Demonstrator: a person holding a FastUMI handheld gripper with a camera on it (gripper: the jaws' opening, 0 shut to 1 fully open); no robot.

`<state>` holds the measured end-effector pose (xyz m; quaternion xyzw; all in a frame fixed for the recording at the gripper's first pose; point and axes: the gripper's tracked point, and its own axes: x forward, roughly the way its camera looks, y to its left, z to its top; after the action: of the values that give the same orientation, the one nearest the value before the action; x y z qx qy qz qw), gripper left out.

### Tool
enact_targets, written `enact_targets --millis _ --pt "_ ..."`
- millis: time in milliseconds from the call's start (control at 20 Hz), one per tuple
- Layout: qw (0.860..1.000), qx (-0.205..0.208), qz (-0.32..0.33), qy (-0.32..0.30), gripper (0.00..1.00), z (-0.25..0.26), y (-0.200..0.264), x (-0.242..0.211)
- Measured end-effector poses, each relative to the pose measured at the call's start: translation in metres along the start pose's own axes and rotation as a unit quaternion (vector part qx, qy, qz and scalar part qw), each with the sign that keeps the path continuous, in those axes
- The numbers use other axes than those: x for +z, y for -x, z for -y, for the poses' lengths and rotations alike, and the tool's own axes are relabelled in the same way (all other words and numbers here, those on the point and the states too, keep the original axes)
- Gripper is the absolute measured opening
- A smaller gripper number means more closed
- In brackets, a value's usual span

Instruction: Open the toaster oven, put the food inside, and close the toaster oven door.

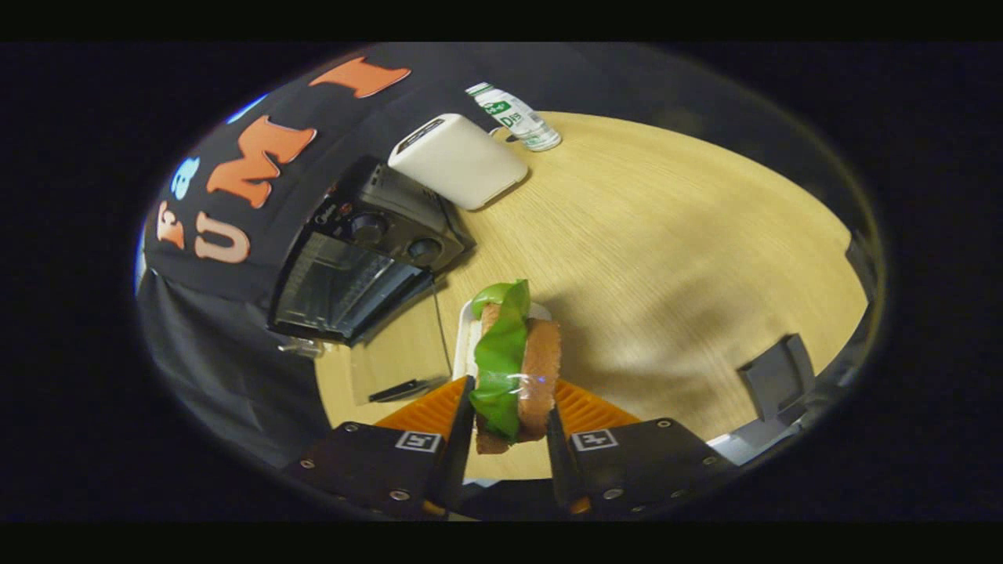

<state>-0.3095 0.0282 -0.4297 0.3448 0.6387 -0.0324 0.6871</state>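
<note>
Tool (511, 419) fingers squeeze from both sides a toy sandwich of brown bread and green lettuce (517, 368), held up over a white plate (464, 345) on the light wooden surface (666, 258). Beyond the fingers sits a black toaster oven (360, 258) with its glass door open. Near it lie a white box (458, 160) and a small white bottle (515, 116).

The gripper view rides on the gripper (511, 419), looking forward along its two fingers and steeply down at the wooden table (674, 258), rolled to one side. The sandwich (517, 368) sits very close; the toaster oven (356, 266) lies farther off at ten o'clock.
</note>
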Motion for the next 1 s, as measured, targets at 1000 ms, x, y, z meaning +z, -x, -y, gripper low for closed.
enact_targets --millis 1000 --pt "0.985 0.169 0.036 0.002 0.31 -0.133 0.026 0.023"
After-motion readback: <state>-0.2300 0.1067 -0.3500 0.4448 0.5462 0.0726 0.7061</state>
